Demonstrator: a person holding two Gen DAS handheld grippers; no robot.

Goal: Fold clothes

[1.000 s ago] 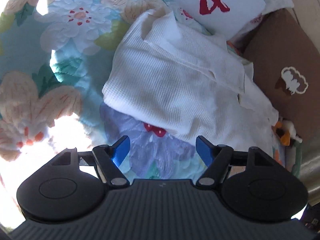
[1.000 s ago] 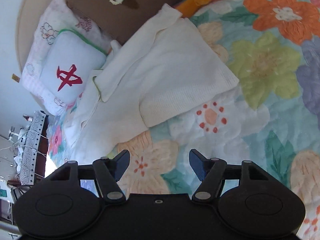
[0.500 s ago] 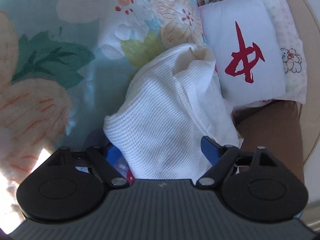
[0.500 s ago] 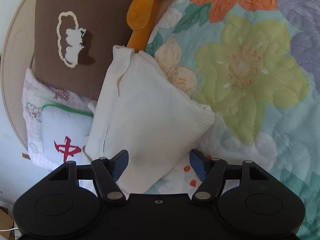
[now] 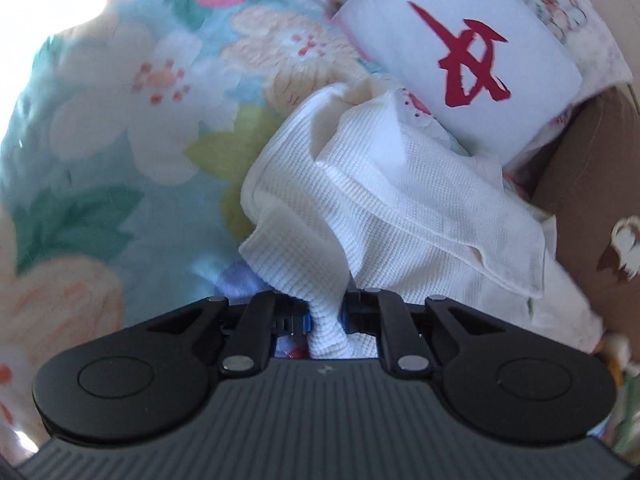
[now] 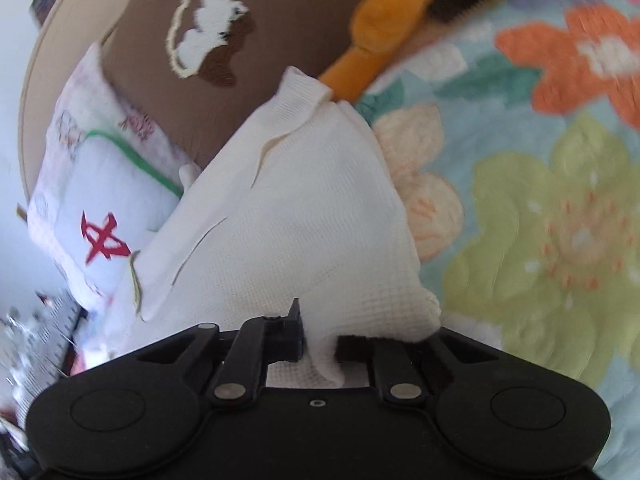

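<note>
Both grippers now pinch the near edge of the white waffle-knit garment point(image 5: 400, 216)

Half a second ago the fingers stood open around the cloth; now the left gripper point(image 5: 326, 316) is clenched on a bunched corner and the right gripper point(image 6: 320, 344) on another, so the grasp looks made; the garment lies on the floral quilted bedspread point(image 5: 120, 140), its far end just beside the white cushion with a red character point(image 5: 472, 60) and against the brown embroidered pillow point(image 6: 172, 52); judging from this, the next step is lifting the edge toward that cushion for a fold.
</note>
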